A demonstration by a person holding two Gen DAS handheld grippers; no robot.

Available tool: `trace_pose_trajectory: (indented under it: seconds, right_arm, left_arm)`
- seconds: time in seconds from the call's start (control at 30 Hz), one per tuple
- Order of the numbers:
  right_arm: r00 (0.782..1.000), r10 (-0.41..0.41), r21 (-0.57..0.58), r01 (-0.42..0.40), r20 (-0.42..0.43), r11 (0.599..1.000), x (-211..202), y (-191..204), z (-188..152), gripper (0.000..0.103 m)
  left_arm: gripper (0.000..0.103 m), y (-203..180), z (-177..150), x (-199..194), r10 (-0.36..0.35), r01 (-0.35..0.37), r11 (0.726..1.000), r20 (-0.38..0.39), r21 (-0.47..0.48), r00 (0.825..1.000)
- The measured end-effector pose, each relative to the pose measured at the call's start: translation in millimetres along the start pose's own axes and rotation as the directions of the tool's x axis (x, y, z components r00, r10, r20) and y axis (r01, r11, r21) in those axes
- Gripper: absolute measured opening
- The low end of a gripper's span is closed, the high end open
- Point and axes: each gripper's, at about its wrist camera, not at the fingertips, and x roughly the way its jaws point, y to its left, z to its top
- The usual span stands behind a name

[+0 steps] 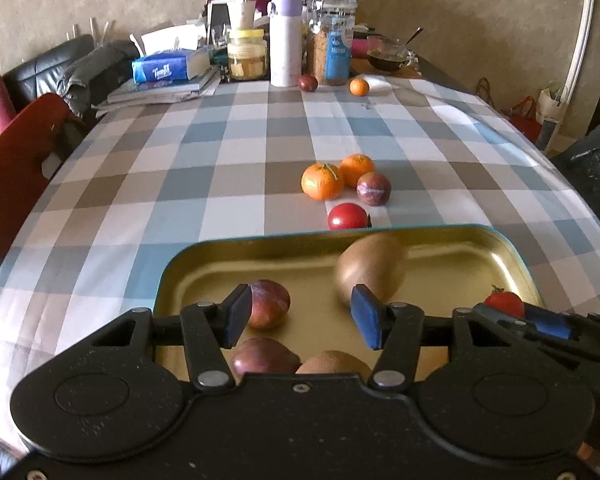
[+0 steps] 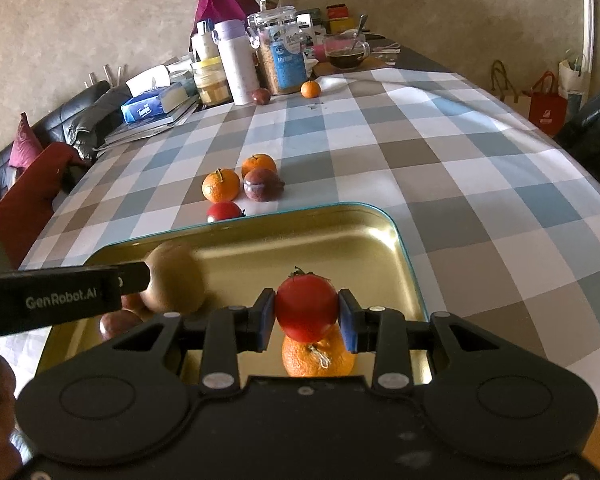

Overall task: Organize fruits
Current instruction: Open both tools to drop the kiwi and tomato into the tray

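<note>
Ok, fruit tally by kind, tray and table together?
Oranges: 4
Tomatoes: 2
Purple fruits: 4
Kiwis: 2
Total: 12

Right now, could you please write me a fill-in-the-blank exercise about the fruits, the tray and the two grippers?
1. The right gripper holds a red ____ between its jaws.
2. The blurred brown kiwi lies inside the shallow gold-coloured metal ____.
3. Under the held fruit, an orange mandarin rests in the ____.
4. On the checked tablecloth, the fruits outside the tray that are nearest to it make a group of ____.

Missing words: tomato; tray; tray; four
</note>
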Motion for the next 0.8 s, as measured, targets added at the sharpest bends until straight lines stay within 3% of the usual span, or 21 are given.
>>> trace_pose_trajectory:
  seconds: [0.8]
  right_arm:
    - [0.997, 0.053, -0.012, -0.052, 0.063, 0.999, -13.6, 5.3, 4.3, 0.037]
  left_arm:
    - [0.061, 9.1, -0.8, -0.3, 0.028, -0.028, 0.999, -0.02, -0.035, 0.999]
